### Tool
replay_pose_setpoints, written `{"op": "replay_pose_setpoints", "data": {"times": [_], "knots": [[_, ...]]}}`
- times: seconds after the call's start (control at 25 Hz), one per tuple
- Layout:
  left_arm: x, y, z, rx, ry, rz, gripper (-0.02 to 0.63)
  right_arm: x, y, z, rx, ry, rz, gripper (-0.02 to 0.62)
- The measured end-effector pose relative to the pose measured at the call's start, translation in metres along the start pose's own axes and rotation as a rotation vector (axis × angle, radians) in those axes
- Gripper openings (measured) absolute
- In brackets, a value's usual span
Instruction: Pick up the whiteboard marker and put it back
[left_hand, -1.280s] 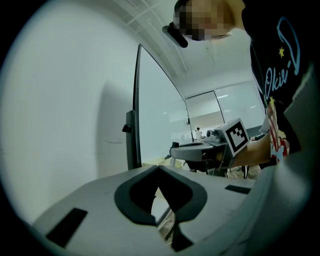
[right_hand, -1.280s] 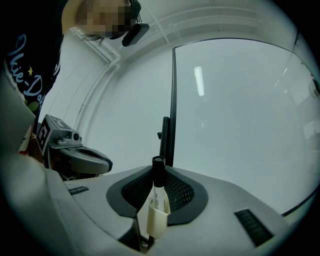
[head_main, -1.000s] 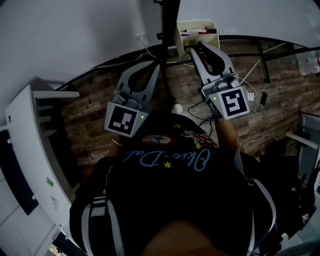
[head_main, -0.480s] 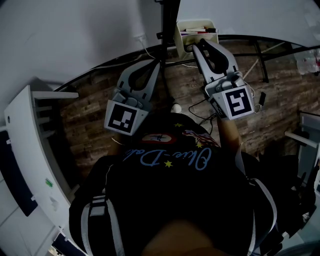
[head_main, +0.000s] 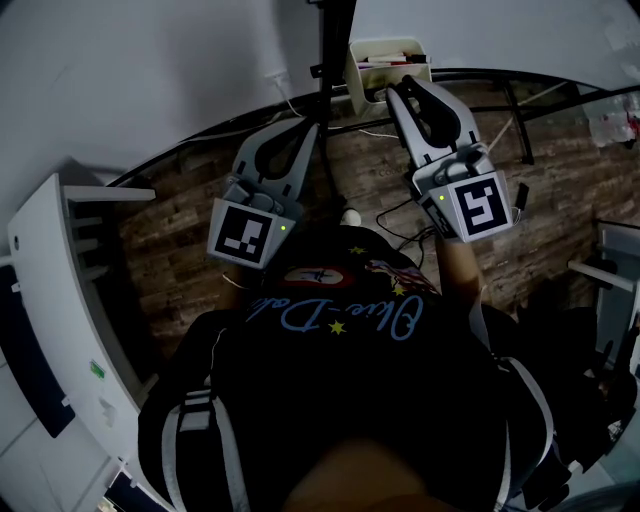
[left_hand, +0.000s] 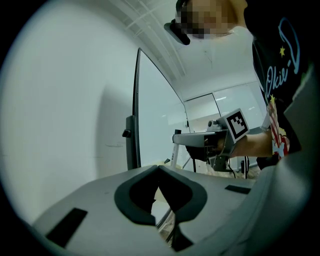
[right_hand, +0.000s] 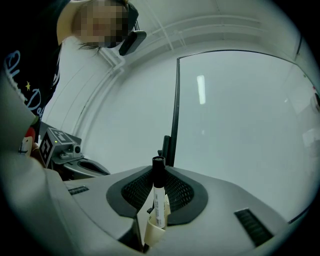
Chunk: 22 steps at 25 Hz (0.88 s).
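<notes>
Right hand-held gripper (right_hand: 158, 174) clamped on whiteboard marker (right_hand: 159, 202), beside far white holder (head_main: 367, 84). Left hand-held gripper (left_hand: 159, 172) closed, empty. Next: seat marker in holder, release.

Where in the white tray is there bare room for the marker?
Crowded: pens lie across the tray. Only the white strip behind them, toward the board, looks bare. The right gripper, holding the marker, hides its right front.
</notes>
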<state>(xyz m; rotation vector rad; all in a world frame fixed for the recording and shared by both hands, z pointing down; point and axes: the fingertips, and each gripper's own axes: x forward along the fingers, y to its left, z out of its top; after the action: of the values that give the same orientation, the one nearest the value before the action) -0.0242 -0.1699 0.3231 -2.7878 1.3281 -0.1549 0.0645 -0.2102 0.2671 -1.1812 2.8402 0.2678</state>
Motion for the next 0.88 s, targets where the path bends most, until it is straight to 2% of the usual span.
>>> {"op": "replay_pose_setpoints", "data": {"times": [0.24, 0.4, 0.88], "knots": [[0.002, -0.002, 0.001, -0.002, -0.006, -0.009, -0.012, 0.0, 0.0, 0.01, 0.002, -0.014, -0.003, 0.064], [0.003, -0.003, 0.002, -0.005, -0.011, -0.013, -0.012, -0.001, 0.002, 0.025, 0.02, -0.08, 0.014, 0.064], [0.007, -0.002, 0.004, 0.002, -0.02, -0.028, -0.012, -0.004, 0.002, 0.032, 0.027, -0.09, 0.005, 0.064]]}}
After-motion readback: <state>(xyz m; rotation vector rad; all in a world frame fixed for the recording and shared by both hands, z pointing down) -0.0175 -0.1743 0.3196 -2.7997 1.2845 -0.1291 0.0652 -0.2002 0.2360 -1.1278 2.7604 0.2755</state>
